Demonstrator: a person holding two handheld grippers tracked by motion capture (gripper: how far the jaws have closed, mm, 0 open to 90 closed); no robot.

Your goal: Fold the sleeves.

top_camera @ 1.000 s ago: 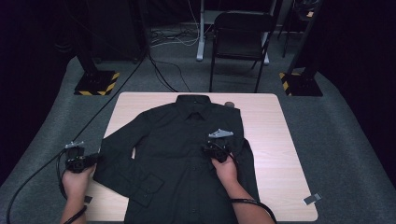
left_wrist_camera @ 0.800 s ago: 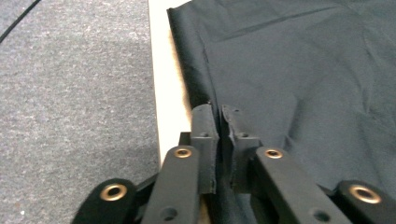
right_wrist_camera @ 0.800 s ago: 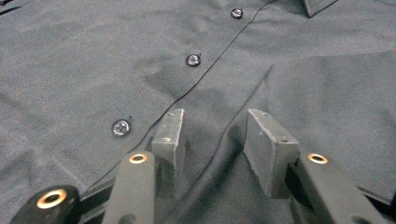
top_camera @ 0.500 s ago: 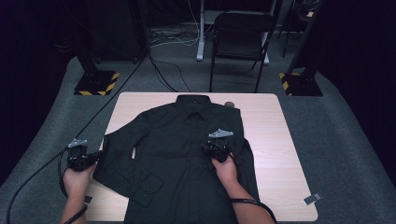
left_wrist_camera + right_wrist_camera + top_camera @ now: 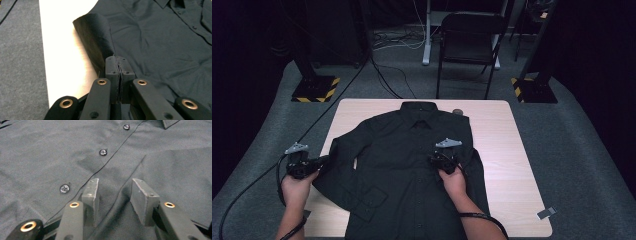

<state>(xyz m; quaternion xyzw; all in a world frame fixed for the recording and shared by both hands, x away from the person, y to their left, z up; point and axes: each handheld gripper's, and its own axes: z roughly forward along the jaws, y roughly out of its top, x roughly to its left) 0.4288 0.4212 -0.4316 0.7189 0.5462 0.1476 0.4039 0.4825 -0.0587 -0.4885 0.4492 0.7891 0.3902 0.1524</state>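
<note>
Black button-up shirt (image 5: 412, 165), spread front-up over the pale wooden table (image 5: 517, 165), collar toward the far edge, hem hanging over the near edge. In the high view: left hand (image 5: 294, 187) raised just outside the table's left edge, wrist bent inward, left gripper (image 5: 319, 162) pointing level toward the shirt's sleeve (image 5: 343, 172). Right hand (image 5: 452, 181) resting on the shirt's chest, right of the button placket, right gripper (image 5: 443, 152) aimed at the collar, grey three-cornered plate on top. Black chair (image 5: 469, 45) standing beyond the table's far edge; yellow-and-black striped stand bases on the grey carpet to either side of it.

In the left gripper view: jaws pressed together, just closed on the sleeve's edge, with cloth pinched between the pads. Sleeve (image 5: 96, 41) lifted off the table (image 5: 62, 50) into a raised fold running away from the jaws, shirt body (image 5: 162, 42) lying flat beyond it. Pinch itself plain here, too small to tell in the high view.

In the right gripper view: jaws held partly apart, tips down on the shirt front (image 5: 50, 155), a low ridge of cloth lying in the gap, pads not squeezing it. Row of buttons (image 5: 103, 152) and placket seam running just beside one jaw — detail lost in the high view.
</note>
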